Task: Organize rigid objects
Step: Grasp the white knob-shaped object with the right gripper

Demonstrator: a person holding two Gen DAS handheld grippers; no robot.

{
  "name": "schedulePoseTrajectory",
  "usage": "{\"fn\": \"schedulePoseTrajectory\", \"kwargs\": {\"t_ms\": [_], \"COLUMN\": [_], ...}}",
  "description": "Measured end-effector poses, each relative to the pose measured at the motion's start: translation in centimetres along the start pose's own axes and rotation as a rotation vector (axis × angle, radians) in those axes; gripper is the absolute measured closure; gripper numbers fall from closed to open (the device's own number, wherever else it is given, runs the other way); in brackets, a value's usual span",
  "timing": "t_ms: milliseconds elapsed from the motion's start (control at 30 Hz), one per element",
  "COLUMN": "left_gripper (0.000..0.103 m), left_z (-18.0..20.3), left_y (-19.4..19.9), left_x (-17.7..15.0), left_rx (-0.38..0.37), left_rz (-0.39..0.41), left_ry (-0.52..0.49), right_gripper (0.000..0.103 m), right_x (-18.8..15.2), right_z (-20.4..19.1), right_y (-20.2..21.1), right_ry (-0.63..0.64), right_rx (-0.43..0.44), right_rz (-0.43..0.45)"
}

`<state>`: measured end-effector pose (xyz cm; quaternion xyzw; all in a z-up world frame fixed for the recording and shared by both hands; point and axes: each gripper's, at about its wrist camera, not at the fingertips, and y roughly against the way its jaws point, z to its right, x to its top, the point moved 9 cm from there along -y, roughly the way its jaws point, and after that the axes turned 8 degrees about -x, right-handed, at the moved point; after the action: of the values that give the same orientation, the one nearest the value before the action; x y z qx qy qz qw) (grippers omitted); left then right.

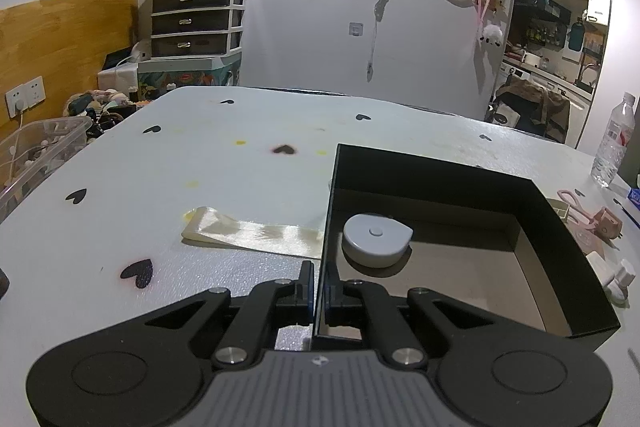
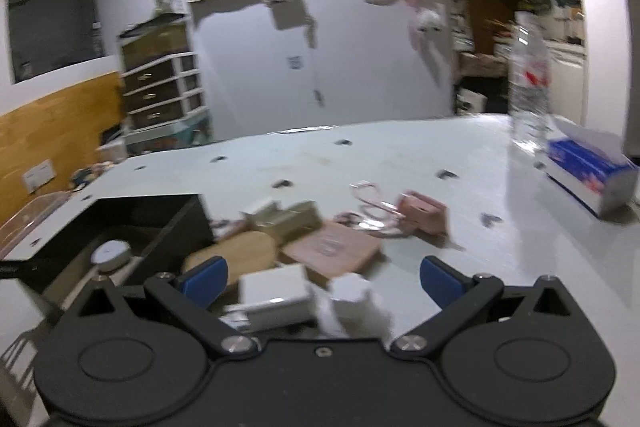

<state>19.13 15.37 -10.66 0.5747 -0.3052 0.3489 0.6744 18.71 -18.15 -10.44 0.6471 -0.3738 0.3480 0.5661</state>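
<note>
Rigid clutter (image 2: pixel 304 247) of small white, pink and wooden pieces lay heaped on the white counter (image 2: pixel 460 155) beside the black cardboard box (image 1: pixel 440 169); left gripper (image 1: pixel 319 287) pinched the box's wall, likely steadying it; right gripper (image 2: pixel 323 277) hovered with jaws wide, white blocks (image 2: pixel 280 293) between them, ungripped.

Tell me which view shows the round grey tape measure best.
The left wrist view: the tape measure lies sharp and whole inside the black box. The right wrist view shows it small, blurred, at the frame's left.
</note>
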Motion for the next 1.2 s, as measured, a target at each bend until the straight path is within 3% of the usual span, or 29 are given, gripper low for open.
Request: {"fn": "schedulePoseTrajectory", "kwargs": {"t_ms": [167, 233, 300, 867, 1200], "left_gripper": [0.098, 0.098, 0.098, 0.098, 0.098], "left_z": [0.0, 0.0, 0.0, 0.0, 0.0], "left_y": [0.0, 0.0, 0.0, 0.0, 0.0], "left_x": [0.0, 0.0, 0.0, -0.1, 0.0], "left_rx": [0.002, 0.002, 0.002, 0.004, 0.003], "left_rz": [-0.001, -0.001, -0.001, -0.003, -0.002], "left_ry": [-0.002, -0.003, -0.003, -0.007, -0.005], "right_gripper": [0.001, 0.010, 0.026, 0.072, 0.073], "right_x": [-0.7, -1.0, -1.2, -1.8, -1.9], "right_z": [2.0, 2.4, 2.5, 0.0, 0.5], "right_y": [-1.1, -1.5, -2.0, -3.9, -3.5], "right_ry": [-0.044, -0.039, -0.038, 0.009, 0.020], "right_rx": [-0.064, -0.096, -0.099, -0.038, -0.038], "right_rz": [-0.032, -0.049, -0.067, -0.107, -0.111]}}
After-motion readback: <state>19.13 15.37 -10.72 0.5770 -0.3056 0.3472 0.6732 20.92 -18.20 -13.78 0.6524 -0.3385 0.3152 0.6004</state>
